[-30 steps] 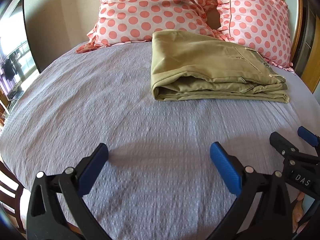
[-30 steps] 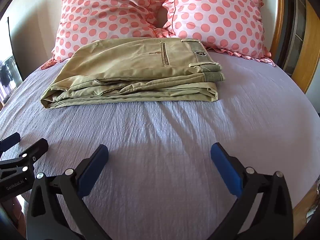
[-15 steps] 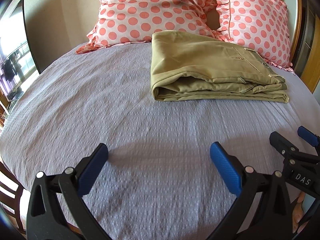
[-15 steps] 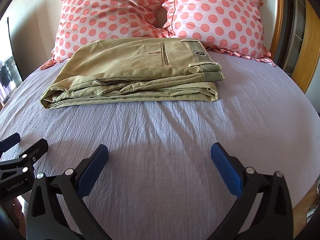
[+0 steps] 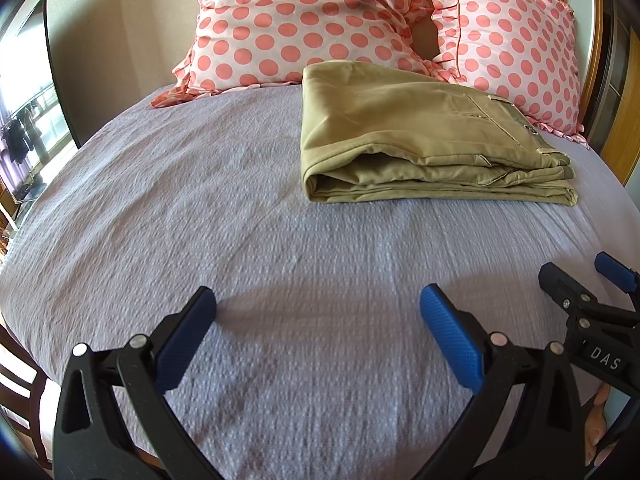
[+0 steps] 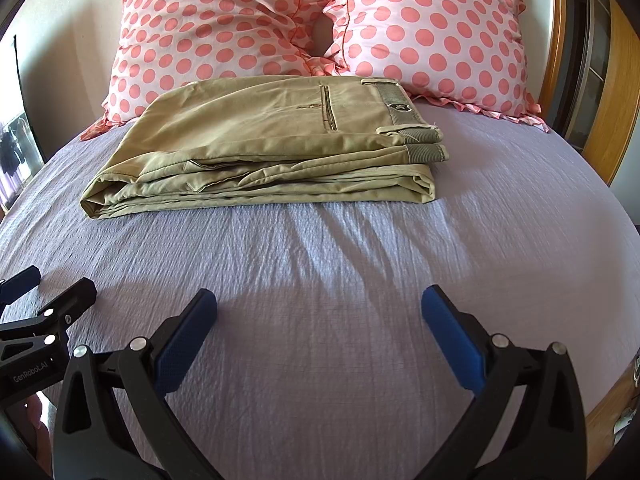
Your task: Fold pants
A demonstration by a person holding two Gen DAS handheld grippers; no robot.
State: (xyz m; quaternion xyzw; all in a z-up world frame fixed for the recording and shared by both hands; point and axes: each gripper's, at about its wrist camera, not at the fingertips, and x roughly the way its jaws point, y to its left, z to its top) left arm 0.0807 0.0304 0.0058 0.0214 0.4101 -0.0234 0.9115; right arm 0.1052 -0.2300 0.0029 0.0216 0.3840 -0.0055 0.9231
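Nothing of note has moved across the last second: both views match the earlier ones almost exactly, with the pants lying in the same folded stack and both tools parked in the same low spot near the foot of the bed. That stillness, with the khaki stack squared up in several layers and the waistband and back pocket on top, suggests the folding is finished or very nearly so. The pants sit on the lilac bedspread toward the head of the bed, their far edge touching or just against the two pink polka-dot pillows, well apart from both tools. The left gripper hangs over bare bedspread with its blue pads spread wide and nothing between them; the right gripper is likewise released and empty, and each shows at the edge of the other's view, side by side. Around the bed are a wooden headboard frame on the right and a dark screen or window edge on the left. No obstacle lies between the tools and the pants; only some creases in the bedspread just in front of the stack.
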